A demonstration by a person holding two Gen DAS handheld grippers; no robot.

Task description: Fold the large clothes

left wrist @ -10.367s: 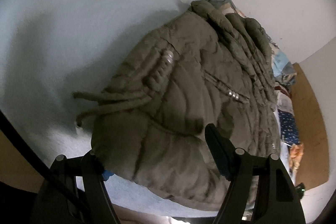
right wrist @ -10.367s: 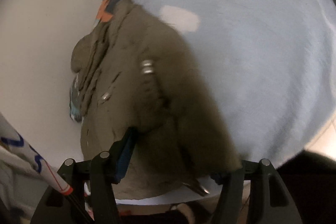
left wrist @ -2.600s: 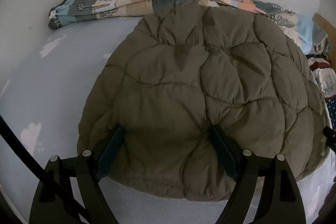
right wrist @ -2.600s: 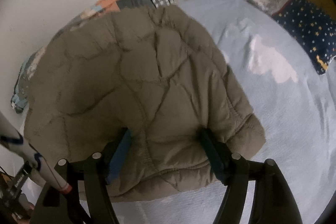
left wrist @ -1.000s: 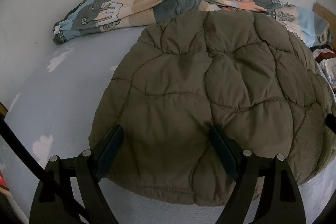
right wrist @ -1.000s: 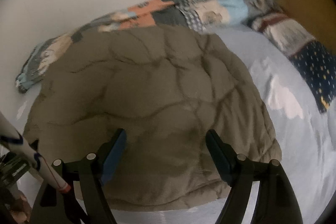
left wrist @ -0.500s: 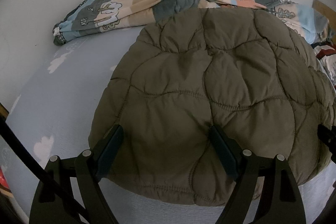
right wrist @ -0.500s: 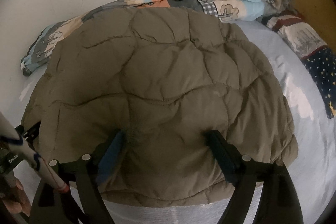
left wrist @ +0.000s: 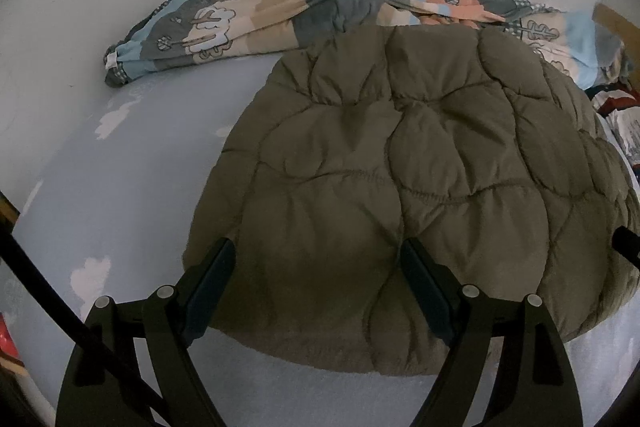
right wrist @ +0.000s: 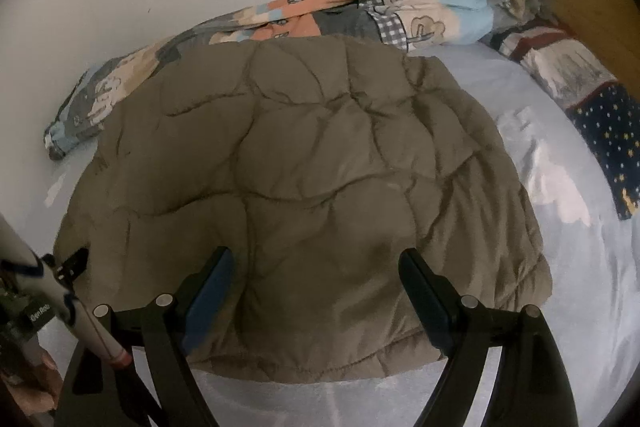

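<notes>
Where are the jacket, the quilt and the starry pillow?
jacket (left wrist: pixel 400 187), left wrist view, middle of its padded back.
quilt (left wrist: pixel 208 27), left wrist view, tree-print patch near its left end.
starry pillow (right wrist: pixel 612 131), right wrist view, its dark blue face.

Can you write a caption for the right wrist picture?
Open right gripper above a folded olive puffy jacket on a pale blue bed.
</notes>
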